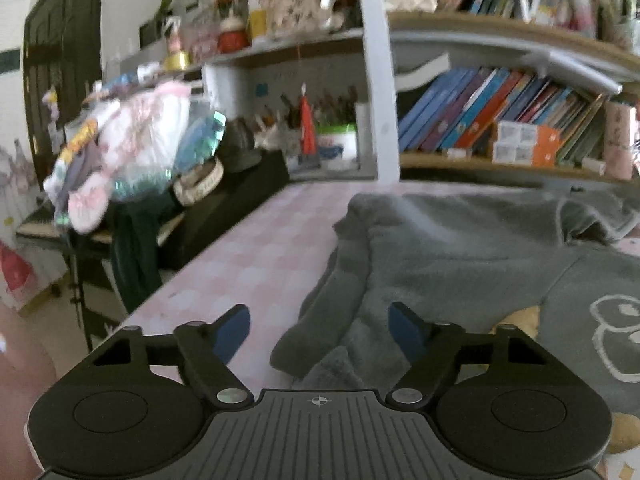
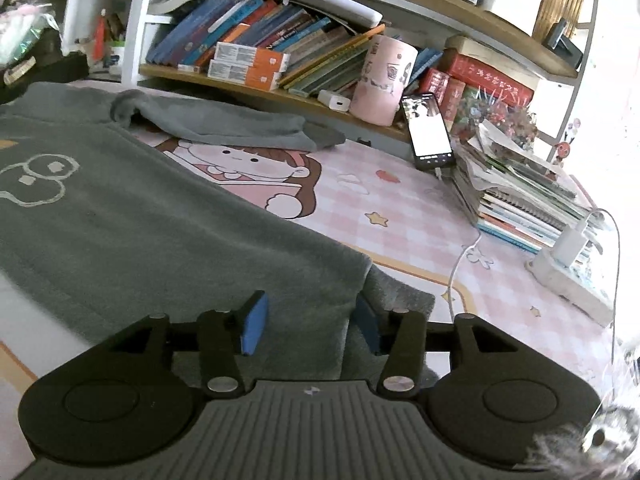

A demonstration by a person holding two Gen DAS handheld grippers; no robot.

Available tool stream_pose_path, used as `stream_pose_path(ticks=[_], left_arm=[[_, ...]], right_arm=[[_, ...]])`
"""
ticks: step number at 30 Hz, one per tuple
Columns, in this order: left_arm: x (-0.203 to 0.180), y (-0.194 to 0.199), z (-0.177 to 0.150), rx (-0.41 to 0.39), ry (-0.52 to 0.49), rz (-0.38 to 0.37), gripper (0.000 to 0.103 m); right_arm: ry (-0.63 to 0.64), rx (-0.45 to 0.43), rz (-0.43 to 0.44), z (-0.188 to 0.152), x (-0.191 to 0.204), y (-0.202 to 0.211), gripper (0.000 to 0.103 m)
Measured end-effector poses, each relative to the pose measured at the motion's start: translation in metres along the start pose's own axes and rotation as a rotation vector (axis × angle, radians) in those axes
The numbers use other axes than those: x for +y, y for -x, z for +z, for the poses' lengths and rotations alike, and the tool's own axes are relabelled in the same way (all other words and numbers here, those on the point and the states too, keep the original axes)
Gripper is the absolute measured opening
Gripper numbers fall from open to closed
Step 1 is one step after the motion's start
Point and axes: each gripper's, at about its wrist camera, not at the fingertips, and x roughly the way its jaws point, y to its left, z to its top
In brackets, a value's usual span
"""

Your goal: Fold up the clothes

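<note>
1. Left gripper (image 1: 319,334): black two-finger claw with blue pads, jaws spread. The bunched end of a sleeve lies between them, the near-side pad over bare mat and the other over cloth. No pinch is visible.
2. Right gripper (image 2: 311,326): same build, jaws apart and straddling the lower corner of the garment's hem. The pads stand just clear of the cloth on either side and are not seen to press it.
3. Grey fleece sweatshirt (image 2: 140,216): soft, thick-piled top with a white outline cartoon stitched on the chest, lying flat, front up, on the table. Its body runs away from both claws toward the shelves. One sleeve (image 1: 332,320) trails down toward the left claw, rumpled. The other sleeve (image 2: 224,124) is stretched sideways at the far end, well apart from the right claw.
4. Judgement: each claw has cloth directly ahead and below it, so the coming move probably calls for closing where they stand. The left is nearer the sleeve, the right nearer the hem corner.
5. Pink checked table mat (image 2: 400,208): printed with a cartoon girl, stars and clouds. It lies under the garment.
6. Black phone (image 2: 428,132): propped against the shelf, screen lit, beyond the mat's open part.
7. Wooden bookshelves (image 2: 280,92): leaning books fill them, at the table's far edge.
</note>
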Motion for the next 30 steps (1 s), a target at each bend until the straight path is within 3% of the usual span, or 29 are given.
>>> stream_pose_path(ticks=[2, 5, 9, 12, 15, 18, 22, 27, 30], left_arm=[[0.003, -0.012, 0.002, 0.045, 0.0, 0.015, 0.058], [0.004, -0.025, 0.008, 0.087, -0.026, 0.0, 0.052], [0.001, -0.021, 0.033, 0.027, -0.073, 0.001, 0.052], [0.003, -0.026, 0.06, -0.003, -0.06, -0.059, 0.052], [0.017, -0.059, 0.085, 0.089, 0.06, -0.173, 0.052], [0.04, -0.106, 0.094, 0.241, 0.289, -0.28, 0.05], [0.06, -0.15, 0.082, 0.376, 0.595, -0.486, 0.05], [0.062, -0.171, 0.074, 0.398, 0.726, -0.484, 0.05], [0.068, -0.173, 0.076, 0.381, 0.763, -0.392, 0.05]], right_arm=[[-0.001, -0.002, 0.005, -0.001, 0.001, 0.001, 0.047], [-0.004, -0.005, 0.014, -0.003, 0.001, 0.002, 0.047], [-0.001, -0.008, 0.031, -0.001, 0.003, 0.003, 0.048], [0.004, -0.003, 0.035, 0.0, 0.004, -0.001, 0.049], [0.004, -0.004, 0.036, 0.0, 0.005, -0.003, 0.05], [-0.013, -0.008, 0.047, -0.001, 0.003, -0.003, 0.05], [-0.037, -0.012, 0.058, -0.003, 0.0, -0.003, 0.051], [-0.041, -0.014, 0.065, -0.003, -0.001, -0.004, 0.051], [-0.044, -0.015, 0.067, -0.003, -0.002, -0.004, 0.051]])
